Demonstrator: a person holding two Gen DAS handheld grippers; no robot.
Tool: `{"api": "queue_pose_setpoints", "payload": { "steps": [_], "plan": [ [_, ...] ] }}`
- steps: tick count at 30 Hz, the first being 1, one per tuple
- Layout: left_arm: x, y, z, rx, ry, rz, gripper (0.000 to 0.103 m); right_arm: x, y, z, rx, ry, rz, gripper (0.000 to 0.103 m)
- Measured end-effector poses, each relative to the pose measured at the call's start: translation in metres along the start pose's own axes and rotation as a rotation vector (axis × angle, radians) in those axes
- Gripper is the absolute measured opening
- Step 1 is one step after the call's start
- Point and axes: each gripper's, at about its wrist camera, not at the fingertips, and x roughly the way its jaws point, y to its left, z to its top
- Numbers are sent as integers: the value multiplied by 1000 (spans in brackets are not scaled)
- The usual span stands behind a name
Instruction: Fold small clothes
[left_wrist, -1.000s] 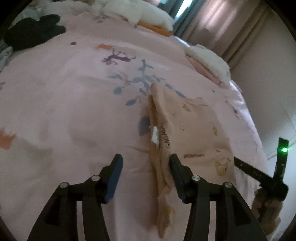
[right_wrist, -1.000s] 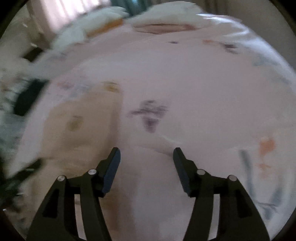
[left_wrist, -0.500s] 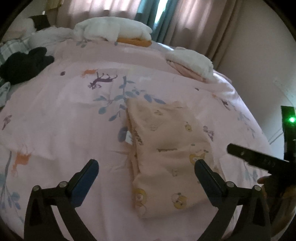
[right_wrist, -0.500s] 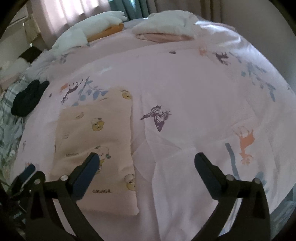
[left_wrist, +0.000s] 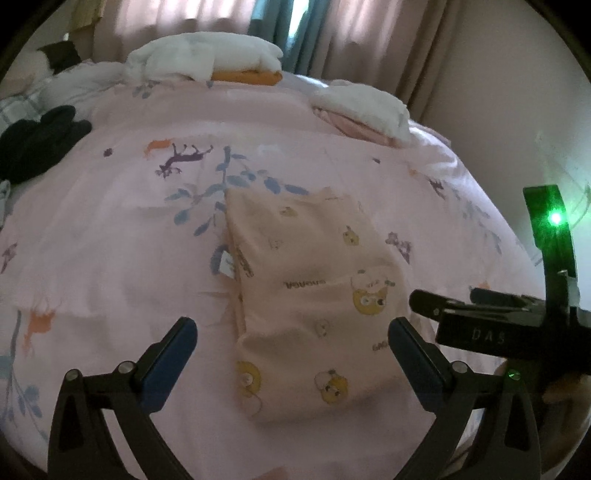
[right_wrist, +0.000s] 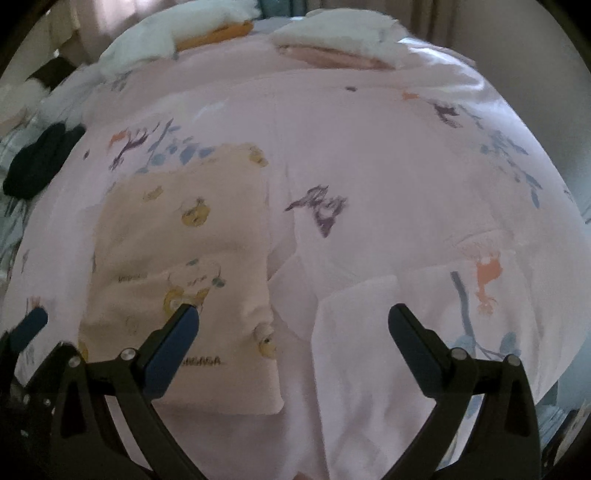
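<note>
A small peach garment with yellow bear prints (left_wrist: 314, 295) lies folded into a flat rectangle on the pink printed bedsheet (left_wrist: 110, 240). My left gripper (left_wrist: 291, 339) is open and empty, held above the garment's near end. The garment also shows in the right wrist view (right_wrist: 184, 266), at the left. My right gripper (right_wrist: 291, 328) is open and empty, above the garment's right edge and the bare sheet (right_wrist: 406, 184). The right gripper's body (left_wrist: 498, 328) shows at the right of the left wrist view.
A black garment (left_wrist: 37, 140) lies at the far left of the bed. White and orange folded items (left_wrist: 221, 66) and a white and pink pile (left_wrist: 365, 110) sit at the far edge before the curtains. The bed drops off on the right.
Both grippers have opened wide and pulled back and up from the garment. The garment, bunched by the left gripper a second ago, now lies flat and folded.
</note>
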Motion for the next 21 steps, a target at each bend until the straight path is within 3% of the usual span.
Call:
{"api": "queue_pose_setpoints", "payload": {
  "steps": [12, 21],
  "plan": [
    [-8, -4, 4, -11, -64, 39, 102, 7, -15, -2, 61, 18, -49, 103],
    [-6, -14, 2, 16, -35, -7, 102, 13, -11, -1, 54, 37, -44, 103]
  ]
}}
